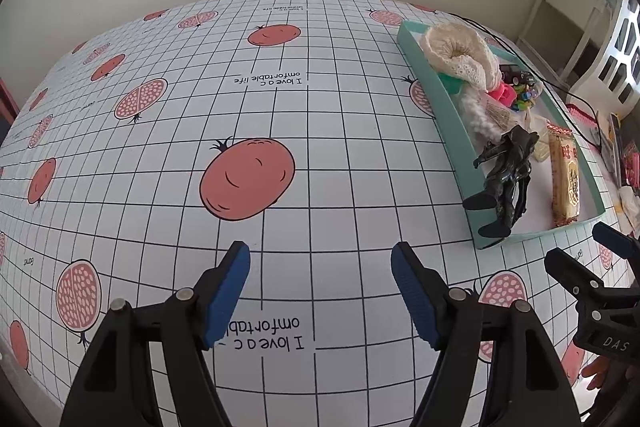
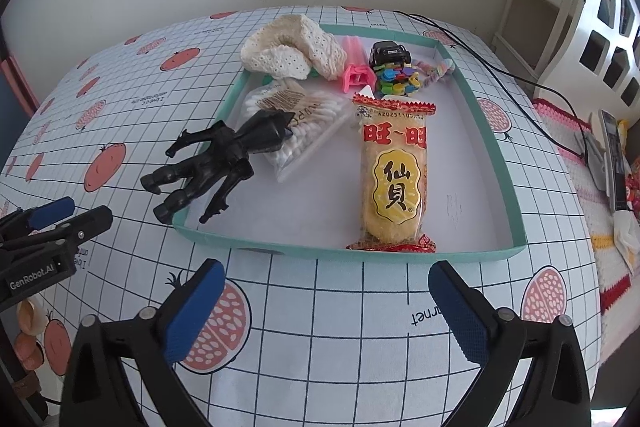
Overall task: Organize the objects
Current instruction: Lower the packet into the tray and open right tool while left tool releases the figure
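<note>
A teal-walled tray point(image 2: 494, 147) point(image 1: 448, 115) lies on the pomegranate-print tablecloth. In it are a yellow rice-cracker packet point(image 2: 394, 183) point(image 1: 564, 179), a bag of cotton swabs point(image 2: 304, 127), cream lace cloth point(image 2: 292, 51) point(image 1: 460, 55), a pink clip point(image 2: 356, 77), a black toy car point(image 2: 390, 53) and colourful small pieces point(image 2: 398, 77). A black action figure point(image 2: 216, 163) point(image 1: 506, 171) lies across the tray's left wall, legs hanging outside. My right gripper point(image 2: 326, 291) stands open and empty just in front of the tray. My left gripper point(image 1: 320, 279) is open over bare cloth, left of the tray.
A black cable point(image 2: 500, 67) runs along the table's right side. Beyond the right edge lie a crocheted mat point(image 2: 568, 131) and a phone point(image 2: 614, 163). White furniture point(image 2: 600, 23) stands at the back right. A cream wall rises behind the table.
</note>
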{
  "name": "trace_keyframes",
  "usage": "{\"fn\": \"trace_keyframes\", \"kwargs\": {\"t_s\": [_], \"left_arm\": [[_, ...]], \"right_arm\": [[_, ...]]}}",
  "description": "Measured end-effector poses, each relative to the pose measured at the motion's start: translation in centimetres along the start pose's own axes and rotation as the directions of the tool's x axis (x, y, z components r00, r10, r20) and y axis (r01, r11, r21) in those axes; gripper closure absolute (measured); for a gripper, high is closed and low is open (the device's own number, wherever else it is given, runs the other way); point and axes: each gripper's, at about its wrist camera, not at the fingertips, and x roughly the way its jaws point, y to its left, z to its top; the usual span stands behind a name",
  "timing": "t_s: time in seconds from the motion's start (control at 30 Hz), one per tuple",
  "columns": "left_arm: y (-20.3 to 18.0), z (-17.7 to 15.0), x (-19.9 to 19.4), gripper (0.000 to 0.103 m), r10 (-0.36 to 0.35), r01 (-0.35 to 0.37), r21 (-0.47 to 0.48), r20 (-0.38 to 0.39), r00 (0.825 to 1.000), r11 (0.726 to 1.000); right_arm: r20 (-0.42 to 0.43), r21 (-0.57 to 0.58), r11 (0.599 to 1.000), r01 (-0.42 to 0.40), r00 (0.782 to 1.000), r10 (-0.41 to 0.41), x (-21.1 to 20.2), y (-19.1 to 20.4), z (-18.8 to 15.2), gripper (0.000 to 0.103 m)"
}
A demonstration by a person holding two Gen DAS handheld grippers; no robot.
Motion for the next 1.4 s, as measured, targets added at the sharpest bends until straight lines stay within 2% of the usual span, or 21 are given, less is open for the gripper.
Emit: {"fn": "trace_keyframes", "kwargs": {"t_s": [0.13, 0.23, 0.37, 0.8, 1.0, 1.2, 1.4], "left_arm": [[0.2, 0.0, 0.0, 0.029, -0.037, 0.037, -0.012, 0.002, 0.999, 0.999], [0.1, 0.0, -0.2, 0.005, -0.040, 0.040, -0.014, 0.017, 0.999, 0.999], [-0.1, 0.0, -0.6, 0.005, -0.020, 0.021, -0.012, 0.040, 0.999, 1.000], [-0.1, 0.1, -0.5, 0.005, -0.031, 0.031, -0.013, 0.039, 0.999, 0.999], [-0.3, 0.1, -0.5, 0.005, -0.003, 0.003, -0.010, 0.043, 0.999, 1.000], [-0.4, 0.1, -0.6, 0.005, -0.020, 0.021, -0.011, 0.047, 0.999, 1.000], [-0.2, 0.1, -1.3, 0.005, -0.018, 0.020, -0.020, 0.088, 0.996, 1.000]], "right_arm": [[0.002, 0.002, 1.000, -0.004, 1.000, 0.004, 0.0, -0.1, 0.0, 0.000], [0.002, 0.004, 1.000, -0.005, 1.000, 0.005, 0.1, -0.1, 0.0, 0.000], [0.002, 0.004, 1.000, -0.005, 1.000, 0.005, 0.1, -0.1, 0.0, 0.000], [0.001, 0.010, 1.000, -0.006, 1.000, 0.006, 0.1, -0.2, 0.0, 0.000], [0.000, 0.010, 1.000, -0.005, 1.000, 0.005, 0.1, -0.1, 0.0, 0.000], [-0.001, 0.015, 1.000, -0.005, 1.000, 0.005, 0.2, -0.1, -0.1, 0.000], [-0.002, 0.023, 1.000, -0.007, 1.000, 0.007, 0.3, -0.4, -0.1, 0.000]]}}
